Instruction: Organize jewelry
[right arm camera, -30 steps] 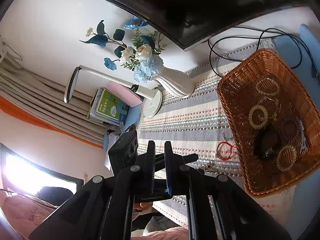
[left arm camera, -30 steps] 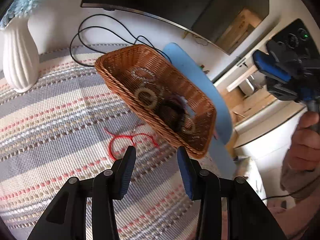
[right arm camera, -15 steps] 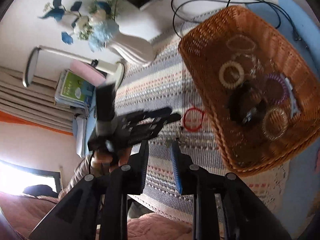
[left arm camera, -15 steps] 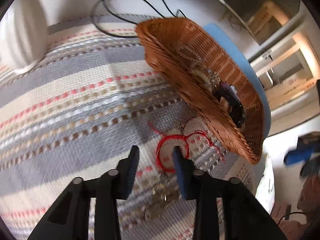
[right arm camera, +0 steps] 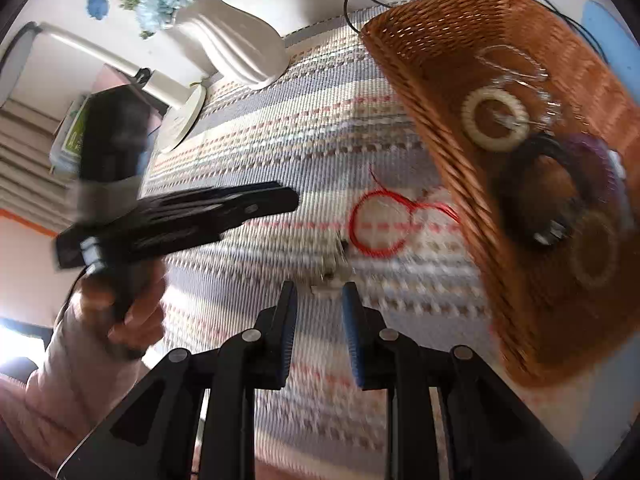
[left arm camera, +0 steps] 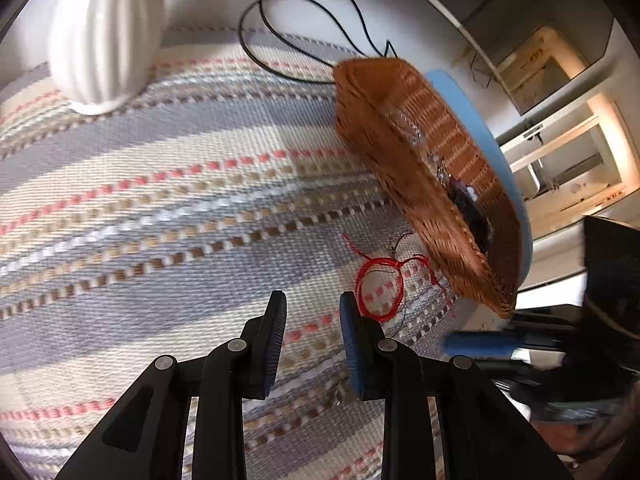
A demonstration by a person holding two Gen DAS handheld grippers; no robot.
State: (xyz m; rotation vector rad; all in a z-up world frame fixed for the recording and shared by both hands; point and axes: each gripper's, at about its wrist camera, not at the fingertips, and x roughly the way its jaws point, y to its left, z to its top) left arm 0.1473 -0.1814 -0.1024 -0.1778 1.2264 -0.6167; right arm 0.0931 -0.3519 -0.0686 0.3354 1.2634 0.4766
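No readable writing; both my left claw (left arm camera: 312, 308) and right claw (right arm camera: 319, 299) gape empty near the red bracelet (left arm camera: 378, 294), wicker basket (left arm camera: 420, 184) beside.

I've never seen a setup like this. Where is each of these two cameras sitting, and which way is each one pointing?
Left wrist view: rides the left gripper, looking along its two open fingers, low over the striped mat toward the red string bracelet; no hand of its own shows.
Right wrist view: rides the right gripper, looking down over the mat at a small blurred silver piece; the person's left hand shows, holding the other gripper.
Shared: bracelet, mat, wicker basket, white vase.
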